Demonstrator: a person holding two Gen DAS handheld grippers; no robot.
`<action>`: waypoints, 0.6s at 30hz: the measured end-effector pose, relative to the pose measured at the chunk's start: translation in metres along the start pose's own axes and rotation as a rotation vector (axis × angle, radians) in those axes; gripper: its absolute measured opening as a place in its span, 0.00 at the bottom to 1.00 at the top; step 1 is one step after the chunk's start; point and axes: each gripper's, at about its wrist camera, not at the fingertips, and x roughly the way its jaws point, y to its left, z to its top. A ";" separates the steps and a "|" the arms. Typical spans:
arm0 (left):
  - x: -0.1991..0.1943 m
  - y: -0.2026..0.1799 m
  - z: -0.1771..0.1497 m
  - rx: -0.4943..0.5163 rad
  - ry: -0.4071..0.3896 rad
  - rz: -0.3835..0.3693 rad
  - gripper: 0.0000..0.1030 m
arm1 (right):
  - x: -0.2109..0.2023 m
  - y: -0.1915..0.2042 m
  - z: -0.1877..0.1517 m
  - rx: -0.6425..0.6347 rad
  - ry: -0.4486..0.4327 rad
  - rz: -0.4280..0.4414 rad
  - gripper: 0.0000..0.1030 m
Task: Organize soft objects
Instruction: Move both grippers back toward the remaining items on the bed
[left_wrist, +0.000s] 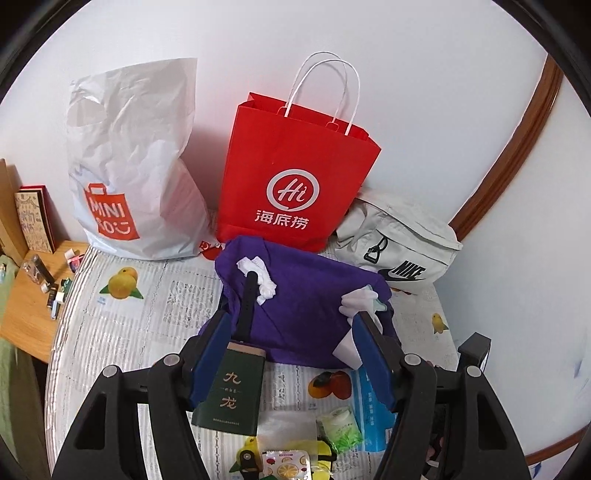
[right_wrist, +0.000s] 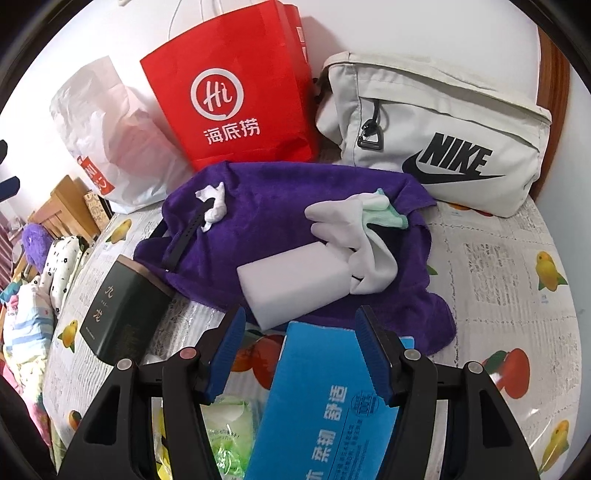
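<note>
Both empty: left hand-held gripper (left_wrist: 291, 332) and right hand-held gripper (right_wrist: 299, 332) spread wide above the surface (right_wrist: 491, 266). Soft goods lie ahead: fuzzy purple towel (right_wrist: 280, 192) under limp white socks (right_wrist: 354, 240) and a foam block (right_wrist: 291, 284). Risk: lifting the towel dumps socks, watch strap (right_wrist: 184, 236); rigid green box (right_wrist: 118, 314) snags.

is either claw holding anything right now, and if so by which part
Nothing is held. The left claw is open above the purple towel, and the right claw is open above the blue tissue pack.
</note>
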 end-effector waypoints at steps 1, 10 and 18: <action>-0.002 0.000 -0.001 -0.003 -0.001 -0.008 0.64 | -0.003 0.001 -0.002 -0.003 -0.002 -0.003 0.60; -0.048 -0.022 -0.023 0.066 -0.053 -0.022 0.64 | -0.039 0.007 -0.034 0.014 -0.013 -0.006 0.60; -0.080 -0.017 -0.050 0.056 -0.106 0.026 0.69 | -0.080 0.016 -0.075 0.033 -0.038 0.011 0.60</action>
